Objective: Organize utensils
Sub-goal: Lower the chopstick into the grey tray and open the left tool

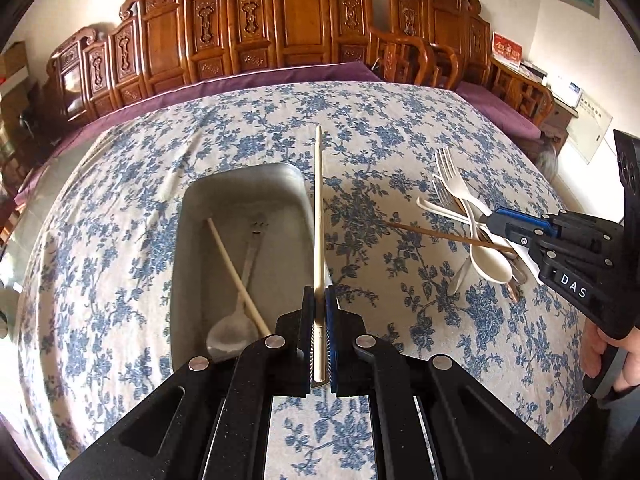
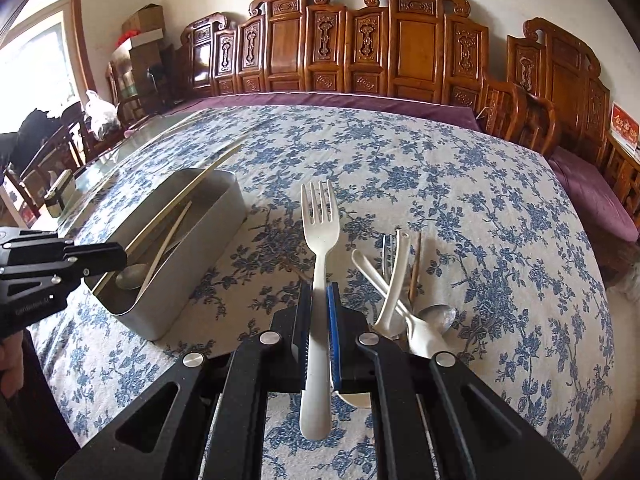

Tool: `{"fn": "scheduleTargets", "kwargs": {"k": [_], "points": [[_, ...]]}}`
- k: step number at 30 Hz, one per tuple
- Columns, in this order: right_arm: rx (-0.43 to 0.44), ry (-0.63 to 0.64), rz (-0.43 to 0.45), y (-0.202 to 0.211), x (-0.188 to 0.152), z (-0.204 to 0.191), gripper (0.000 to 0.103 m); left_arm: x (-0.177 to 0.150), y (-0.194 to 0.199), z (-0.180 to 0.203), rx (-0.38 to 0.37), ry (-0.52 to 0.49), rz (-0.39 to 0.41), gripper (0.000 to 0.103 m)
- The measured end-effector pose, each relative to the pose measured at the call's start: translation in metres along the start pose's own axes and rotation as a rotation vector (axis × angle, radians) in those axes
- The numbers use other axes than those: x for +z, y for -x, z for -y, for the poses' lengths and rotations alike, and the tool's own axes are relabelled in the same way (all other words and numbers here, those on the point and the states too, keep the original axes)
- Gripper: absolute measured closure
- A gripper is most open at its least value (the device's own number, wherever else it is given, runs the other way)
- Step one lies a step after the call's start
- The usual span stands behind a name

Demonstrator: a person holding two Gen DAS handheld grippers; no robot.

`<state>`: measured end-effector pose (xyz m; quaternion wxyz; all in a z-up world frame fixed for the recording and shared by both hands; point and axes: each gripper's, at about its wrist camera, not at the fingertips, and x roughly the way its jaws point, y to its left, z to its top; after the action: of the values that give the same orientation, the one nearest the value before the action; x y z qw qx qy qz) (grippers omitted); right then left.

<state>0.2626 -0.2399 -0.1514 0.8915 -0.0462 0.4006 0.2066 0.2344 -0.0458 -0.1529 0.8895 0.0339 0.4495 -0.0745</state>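
Utensils are held in both tools: the left gripper [image 1: 319,300] has its jaws closed on a pale chopstick [image 1: 318,216], which runs straight out ahead, and the right gripper [image 2: 319,296] has its jaws closed on the handle of a white fork [image 2: 319,240], tines forward. The landmark is the metal tray [image 1: 188,240]. The held chopstick hangs along the tray's right-hand rim, not yet inside. Within the tray lie a second pale chopstick [image 1: 236,272] and a metal spoon [image 1: 232,334], crossing one another. Well to the right of the tray sits the unsorted heap: a white spoon [image 1: 490,264], a brown chopstick [image 1: 440,234], a metal fork [image 2: 386,254] and further pieces too tangled to separate by eye. The white fork is held at that heap; whether it has lifted clear of the pile cannot be confirmed. Judgement: sorting is partly done, and the step in hand is delivery of the chopstick into the tray, with the fork to follow. The next move calls for shifting the chopstick leftward over the tray, lowering it and then releasing. The surface is a table under a blue-flowered tablecloth [image 1: 400,128], somewhat wrinkled. Beyond the tray's far end stand a purple-cushioned bench [image 2: 320,100] and carved wooden chair backs [image 1: 296,20]; cardboard boxes [image 2: 144,40] are stacked in the far corner near a window.
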Motion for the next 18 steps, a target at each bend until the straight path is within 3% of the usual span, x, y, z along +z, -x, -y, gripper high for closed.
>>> {"fn": "scheduleTargets", "kwargs": {"k": [9, 18], "points": [[0.024, 0.021, 0.010, 0.007, -0.002, -0.018, 0.094, -0.009, 0.007, -0.026, 0.009, -0.006, -0.013, 0.099], [0.035, 0.039, 0.008, 0.007, -0.003, -0.031, 0.094, -0.021, -0.014, -0.044, 0.009, -0.017, -0.089, 0.099]]}}
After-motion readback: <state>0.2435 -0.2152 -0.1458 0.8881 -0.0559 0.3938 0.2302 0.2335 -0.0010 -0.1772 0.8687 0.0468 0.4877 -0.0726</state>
